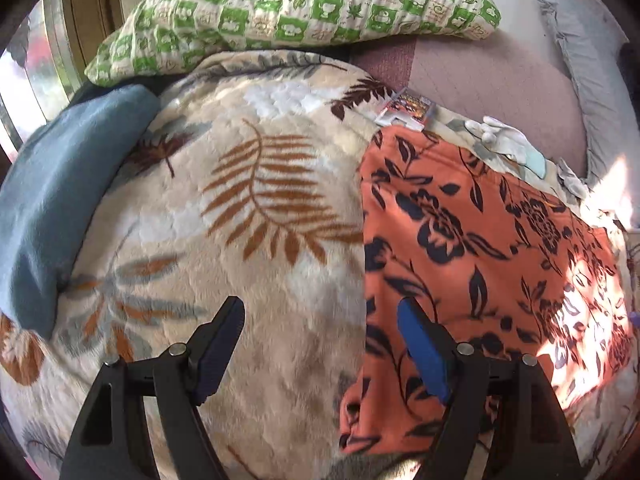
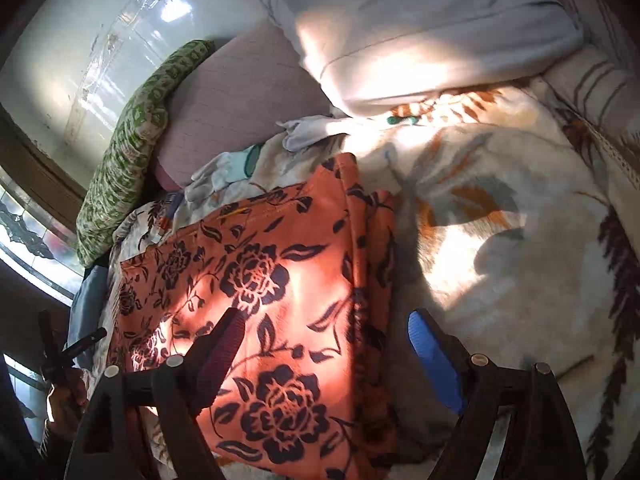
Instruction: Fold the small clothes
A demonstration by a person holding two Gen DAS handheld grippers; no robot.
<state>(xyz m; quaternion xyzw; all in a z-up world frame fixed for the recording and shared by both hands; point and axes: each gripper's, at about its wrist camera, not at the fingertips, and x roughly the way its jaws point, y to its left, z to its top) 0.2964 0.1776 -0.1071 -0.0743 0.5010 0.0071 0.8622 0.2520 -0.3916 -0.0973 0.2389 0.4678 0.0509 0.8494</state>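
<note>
An orange garment with a dark flower print [image 1: 480,240] lies flat on a cream leaf-print blanket [image 1: 240,200]. In the right wrist view the garment [image 2: 256,280] shows a folded layer along its right edge. My left gripper [image 1: 320,344] is open and empty, hovering over the garment's left edge, its right finger above the cloth. My right gripper [image 2: 326,344] is open and empty above the garment's near right part. The left gripper also shows at the left edge of the right wrist view [image 2: 64,352].
A green checked pillow [image 1: 296,12] lies at the back, a blue cushion [image 1: 60,200] at the left. White gloves [image 1: 504,140] and a small colourful packet [image 1: 408,110] lie beyond the garment. A grey pillow [image 2: 420,28] and a pink sheet [image 2: 240,96] are further back.
</note>
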